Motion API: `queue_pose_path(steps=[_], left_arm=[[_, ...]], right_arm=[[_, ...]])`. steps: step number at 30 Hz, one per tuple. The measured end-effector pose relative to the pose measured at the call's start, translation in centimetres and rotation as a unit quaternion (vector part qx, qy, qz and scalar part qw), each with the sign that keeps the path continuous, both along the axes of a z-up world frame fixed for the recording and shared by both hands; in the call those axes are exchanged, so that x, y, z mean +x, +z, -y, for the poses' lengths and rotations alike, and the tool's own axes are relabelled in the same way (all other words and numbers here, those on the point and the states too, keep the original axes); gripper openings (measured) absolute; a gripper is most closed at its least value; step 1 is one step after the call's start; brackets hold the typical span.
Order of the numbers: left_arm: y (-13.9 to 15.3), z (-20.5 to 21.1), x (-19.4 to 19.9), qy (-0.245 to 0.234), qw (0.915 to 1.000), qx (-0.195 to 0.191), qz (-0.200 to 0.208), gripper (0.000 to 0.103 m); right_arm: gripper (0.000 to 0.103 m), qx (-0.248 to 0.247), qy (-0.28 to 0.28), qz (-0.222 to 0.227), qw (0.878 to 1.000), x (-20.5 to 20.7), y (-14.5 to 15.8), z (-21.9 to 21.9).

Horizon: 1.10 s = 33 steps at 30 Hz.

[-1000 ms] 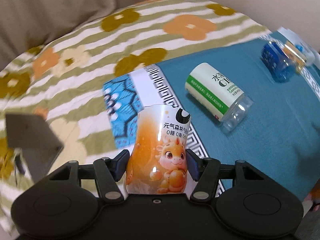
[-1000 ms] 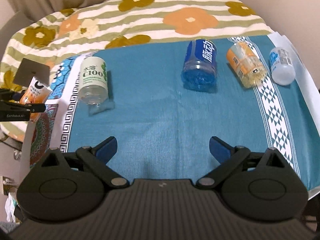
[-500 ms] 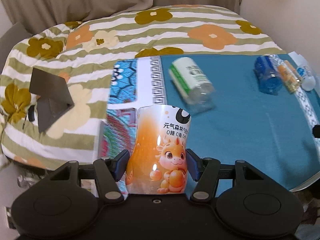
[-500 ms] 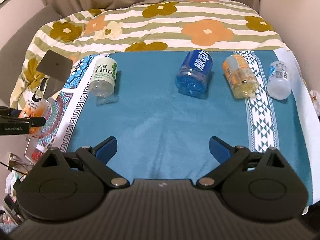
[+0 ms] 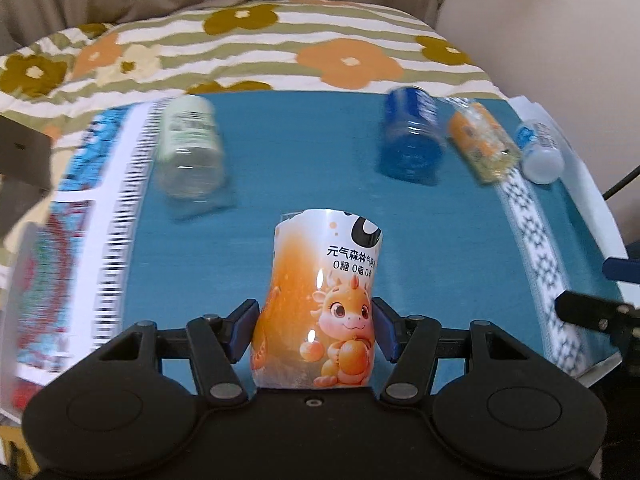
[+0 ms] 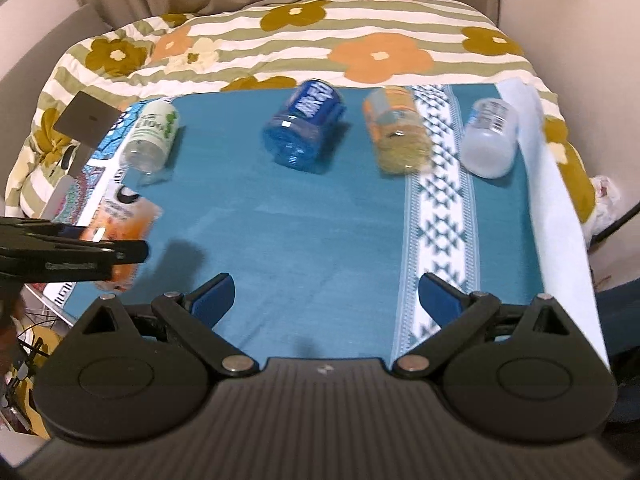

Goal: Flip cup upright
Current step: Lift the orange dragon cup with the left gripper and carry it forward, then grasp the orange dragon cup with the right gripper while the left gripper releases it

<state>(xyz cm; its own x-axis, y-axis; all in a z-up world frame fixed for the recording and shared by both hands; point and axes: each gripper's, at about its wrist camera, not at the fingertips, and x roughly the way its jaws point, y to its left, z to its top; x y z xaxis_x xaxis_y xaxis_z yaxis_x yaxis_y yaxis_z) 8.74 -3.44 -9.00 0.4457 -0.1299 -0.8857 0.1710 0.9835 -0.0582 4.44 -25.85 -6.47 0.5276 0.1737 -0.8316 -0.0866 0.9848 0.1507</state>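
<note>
My left gripper is shut on an orange cartoon-dragon cup, held above the near part of the blue cloth. In the right wrist view the same cup shows tilted at the left, in the left gripper. My right gripper is open and empty over the near edge of the cloth. Lying on their sides at the far end of the cloth are a green-label cup, a blue cup, an orange cup and a clear white cup.
The blue cloth lies on a bed with a flower-striped blanket. A dark grey stand sits on the blanket at the left. A wall rises to the right. The right gripper's finger shows at the right edge of the left wrist view.
My left gripper has carried the orange cup rightwards, from over the patterned left border to over the blue middle. The right gripper has moved slightly closer to the cloth and stays open.
</note>
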Motion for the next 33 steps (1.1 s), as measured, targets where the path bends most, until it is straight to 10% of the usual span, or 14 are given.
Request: queue_pose_path(steps=[15,20,33], left_arm=[[-4.0,4.5,2.3,0.019,0.9992,-0.008,-0.034,0.065],[-4.0,4.7,2.4,0.016,0.9995,0.001,-0.029,0.087],[-1.9,4.9,1.2,0.007,0.9998,-0.006,-0.018,0.088]], right_arm=[[0.103,0.013,-0.015,-0.023,1.000,1.1,-2.4,3.6],[0.103,0.018,-0.012,-0.023,1.000,1.3,-2.6,3.3],[0.103,0.020,-0.004,-0.013,1.000,1.7,-1.0,2.9]])
